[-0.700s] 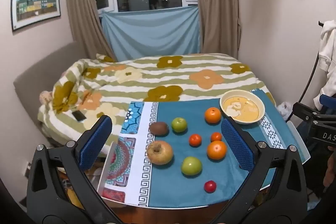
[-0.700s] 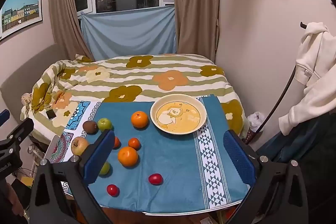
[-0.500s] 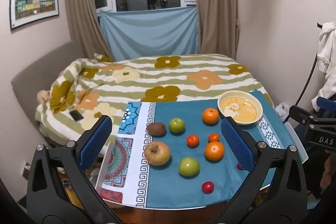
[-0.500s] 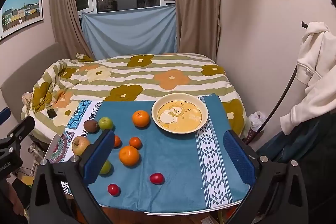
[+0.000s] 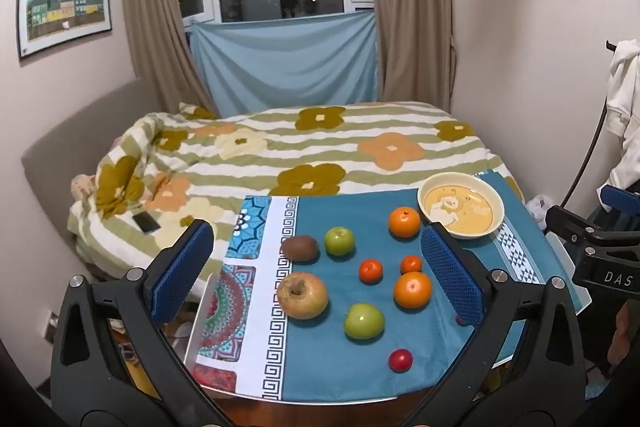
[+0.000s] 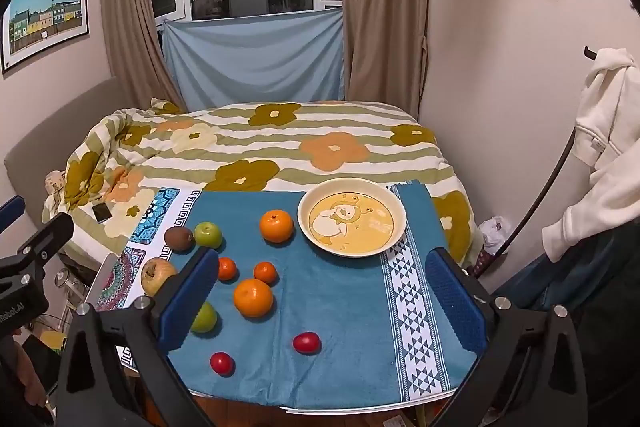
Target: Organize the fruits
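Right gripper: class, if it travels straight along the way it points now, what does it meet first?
Probably bare blue cloth just below the bowl; the right gripper is open, nothing between its fingers. Depth is uncertain.

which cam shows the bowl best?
Right wrist. The bowl sits near centre there, whole rim and cartoon print clear, nothing in front. In the left wrist view the bowl is smaller, off to the right, its near rim partly behind a finger.

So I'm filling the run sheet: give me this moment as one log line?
stage: start | left gripper: open, empty | right gripper: open, empty | bowl: empty | fruits: loose on blue cloth
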The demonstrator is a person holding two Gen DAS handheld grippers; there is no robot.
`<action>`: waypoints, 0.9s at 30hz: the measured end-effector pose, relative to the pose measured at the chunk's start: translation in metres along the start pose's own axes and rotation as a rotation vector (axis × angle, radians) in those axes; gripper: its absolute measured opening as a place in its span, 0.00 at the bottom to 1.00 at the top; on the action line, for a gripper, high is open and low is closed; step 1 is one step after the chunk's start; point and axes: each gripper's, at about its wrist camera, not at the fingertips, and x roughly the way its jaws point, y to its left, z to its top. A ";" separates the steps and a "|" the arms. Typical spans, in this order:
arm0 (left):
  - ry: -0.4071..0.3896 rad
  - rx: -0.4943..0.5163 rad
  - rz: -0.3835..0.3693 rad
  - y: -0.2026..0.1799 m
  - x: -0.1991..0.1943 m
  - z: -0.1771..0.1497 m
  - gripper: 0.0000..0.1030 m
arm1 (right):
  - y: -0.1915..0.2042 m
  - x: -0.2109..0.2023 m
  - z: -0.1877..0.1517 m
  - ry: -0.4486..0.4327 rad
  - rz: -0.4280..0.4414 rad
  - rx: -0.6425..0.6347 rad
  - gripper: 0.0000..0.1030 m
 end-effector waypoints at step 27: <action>0.016 -0.003 0.000 0.004 0.011 -0.006 1.00 | 0.002 0.004 -0.001 0.008 0.002 0.001 1.00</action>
